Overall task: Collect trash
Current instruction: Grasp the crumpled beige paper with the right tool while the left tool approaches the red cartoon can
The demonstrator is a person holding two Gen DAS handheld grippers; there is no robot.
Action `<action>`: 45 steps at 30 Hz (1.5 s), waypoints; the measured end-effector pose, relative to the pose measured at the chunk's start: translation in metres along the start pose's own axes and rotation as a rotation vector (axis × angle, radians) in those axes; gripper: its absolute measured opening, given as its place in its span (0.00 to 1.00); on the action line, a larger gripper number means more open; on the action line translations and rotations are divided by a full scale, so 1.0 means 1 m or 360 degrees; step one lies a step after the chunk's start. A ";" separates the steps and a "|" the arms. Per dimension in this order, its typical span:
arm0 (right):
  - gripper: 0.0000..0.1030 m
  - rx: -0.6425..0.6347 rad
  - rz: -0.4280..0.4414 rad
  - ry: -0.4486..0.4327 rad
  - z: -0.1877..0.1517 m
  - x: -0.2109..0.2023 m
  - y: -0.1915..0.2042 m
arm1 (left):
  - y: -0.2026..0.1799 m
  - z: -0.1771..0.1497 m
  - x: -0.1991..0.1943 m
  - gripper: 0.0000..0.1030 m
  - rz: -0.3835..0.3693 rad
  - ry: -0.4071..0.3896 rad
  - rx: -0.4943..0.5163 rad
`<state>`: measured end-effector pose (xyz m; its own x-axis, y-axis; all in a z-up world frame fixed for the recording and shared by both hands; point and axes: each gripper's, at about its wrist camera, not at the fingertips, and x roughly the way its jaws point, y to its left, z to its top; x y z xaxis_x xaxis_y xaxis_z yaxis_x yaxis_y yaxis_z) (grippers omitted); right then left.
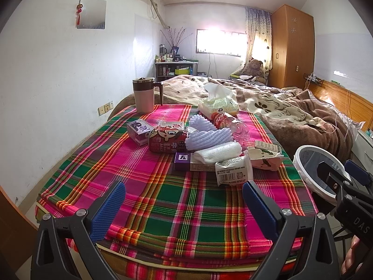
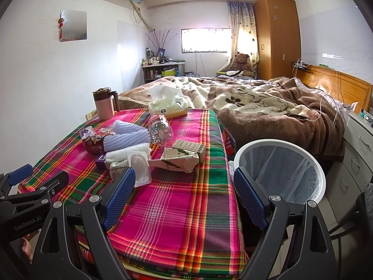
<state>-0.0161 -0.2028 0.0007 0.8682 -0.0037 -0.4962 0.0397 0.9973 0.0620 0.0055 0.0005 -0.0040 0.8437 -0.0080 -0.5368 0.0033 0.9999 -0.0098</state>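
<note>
Trash lies heaped on the plaid tablecloth [image 1: 144, 186]: a red milk can [image 1: 163, 142], lilac foam nets [image 1: 205, 137], a white foam roll [image 1: 219, 151], a crushed clear bottle [image 1: 230, 123], a silver wrapper [image 1: 233, 170] and a crumpled paper carton [image 1: 265, 158]. My left gripper [image 1: 184, 200] is open above the near cloth, short of the heap, holding nothing. My right gripper [image 2: 185, 193] is open too, over the table's right corner, with a clear blister pack [image 2: 139, 165] beside its left finger. The white lined bin [image 2: 321, 175] stands just right of the table.
A pink lidded mug [image 1: 144, 98] and a tissue pack [image 1: 219, 105] stand at the table's far edge. Behind them is a bed with a brown blanket [image 2: 268, 107]. White drawers [image 2: 356, 144] flank the bin, and a wardrobe [image 2: 277, 37] stands at the back.
</note>
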 end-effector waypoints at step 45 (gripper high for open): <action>0.27 0.0286 0.0166 0.0573 0.012 0.145 -0.012 | 0.069 0.090 0.189 0.93 -0.0254 0.0302 0.0065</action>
<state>0.1157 -0.2160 -0.0614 0.6451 0.1546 -0.7483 0.0740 0.9620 0.2626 0.2136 0.0684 -0.0298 0.7150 -0.1630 -0.6799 0.1531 0.9853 -0.0752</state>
